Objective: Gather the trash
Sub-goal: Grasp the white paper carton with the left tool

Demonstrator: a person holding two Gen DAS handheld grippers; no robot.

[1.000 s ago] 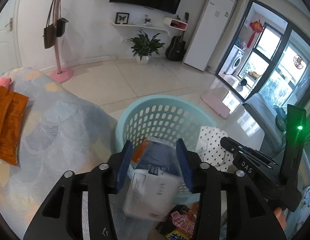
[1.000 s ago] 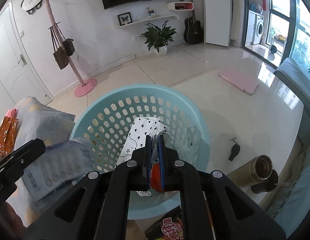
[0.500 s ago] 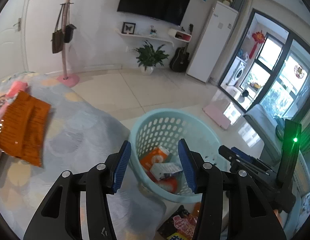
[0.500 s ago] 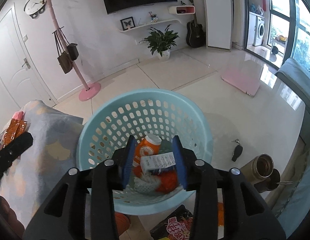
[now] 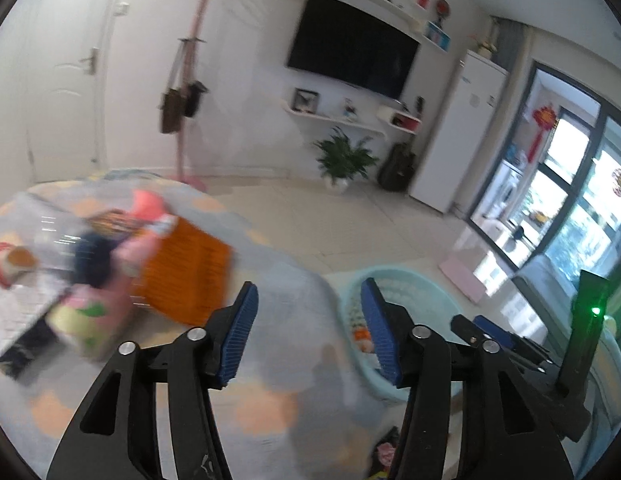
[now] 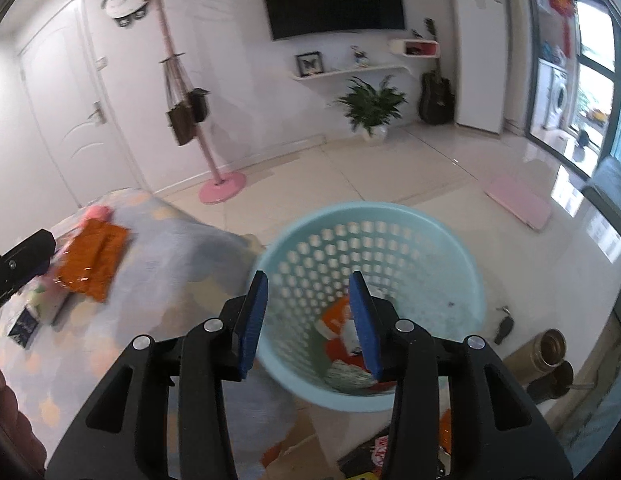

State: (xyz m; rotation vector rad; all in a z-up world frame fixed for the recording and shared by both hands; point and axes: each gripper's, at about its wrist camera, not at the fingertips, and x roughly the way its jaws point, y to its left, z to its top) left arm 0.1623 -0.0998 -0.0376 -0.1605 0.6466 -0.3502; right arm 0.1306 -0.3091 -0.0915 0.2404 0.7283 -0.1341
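A light blue perforated basket [image 6: 450,248] stands on the floor beside the bed and holds orange and white trash [image 6: 336,322]; it also shows in the left wrist view [image 5: 422,284]. My right gripper [image 6: 308,322] is open and empty above the basket's near rim. My left gripper [image 5: 310,334] is open and empty over the grey patterned bedspread [image 5: 270,360], pointing toward a blurred pile: an orange packet [image 5: 186,276], pink wrappers [image 5: 144,208] and a pink and yellow packet [image 5: 90,320]. The orange packet also shows in the right wrist view [image 6: 92,260].
A snack bag [image 6: 374,456] lies on the floor below the basket. A metal flask [image 6: 548,350] and keys [image 6: 502,326] lie to its right. A pink coat stand [image 6: 220,188], a potted plant [image 6: 370,108] and a pink mat [image 6: 518,204] stand farther off.
Both grippers let go of their trash into the basket and opened. The left gripper has swung left toward the pile on the bed. The right gripper has pulled back slightly.
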